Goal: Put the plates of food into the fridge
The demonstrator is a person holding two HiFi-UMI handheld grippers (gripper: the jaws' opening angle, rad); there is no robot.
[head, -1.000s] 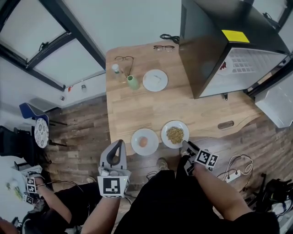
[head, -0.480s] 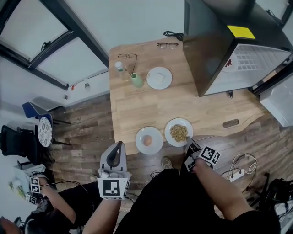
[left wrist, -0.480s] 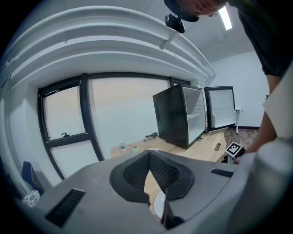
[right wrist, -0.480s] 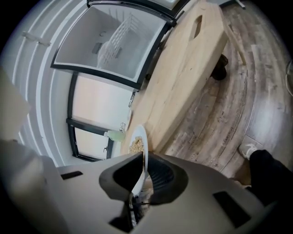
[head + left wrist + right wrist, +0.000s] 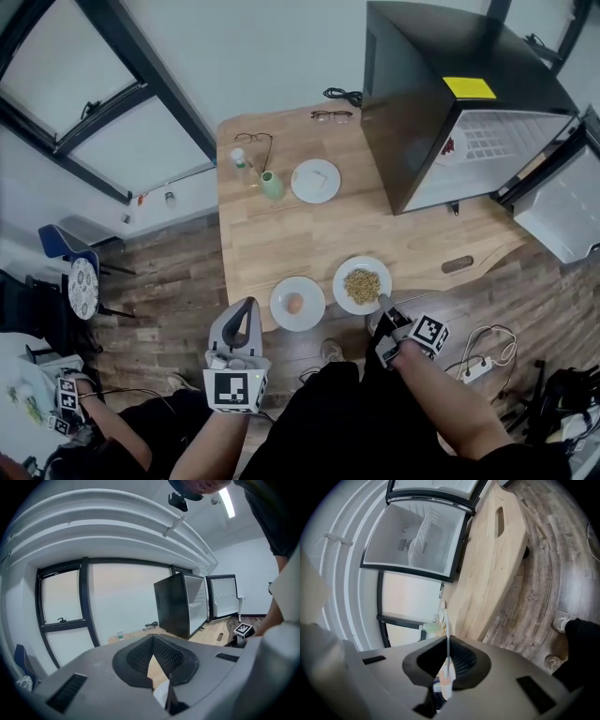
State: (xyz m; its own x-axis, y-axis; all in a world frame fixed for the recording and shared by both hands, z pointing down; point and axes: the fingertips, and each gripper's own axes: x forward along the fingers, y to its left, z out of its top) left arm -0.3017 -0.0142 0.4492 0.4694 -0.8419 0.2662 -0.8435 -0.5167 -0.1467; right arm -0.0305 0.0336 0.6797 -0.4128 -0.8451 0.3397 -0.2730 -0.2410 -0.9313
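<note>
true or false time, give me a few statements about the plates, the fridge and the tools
1. The fridge has its door open. True.
2. The right tool is empty. False: its jaws have just been closing and now pinch the rim of the plate of grains.
3. The egg plate is inside the fridge. False: it lies on the table, beside the plate of grains.
4. A green cup stands beside the far plate. True.
5. The left tool holds the egg plate. False: it holds nothing and is apart from that plate.
</note>
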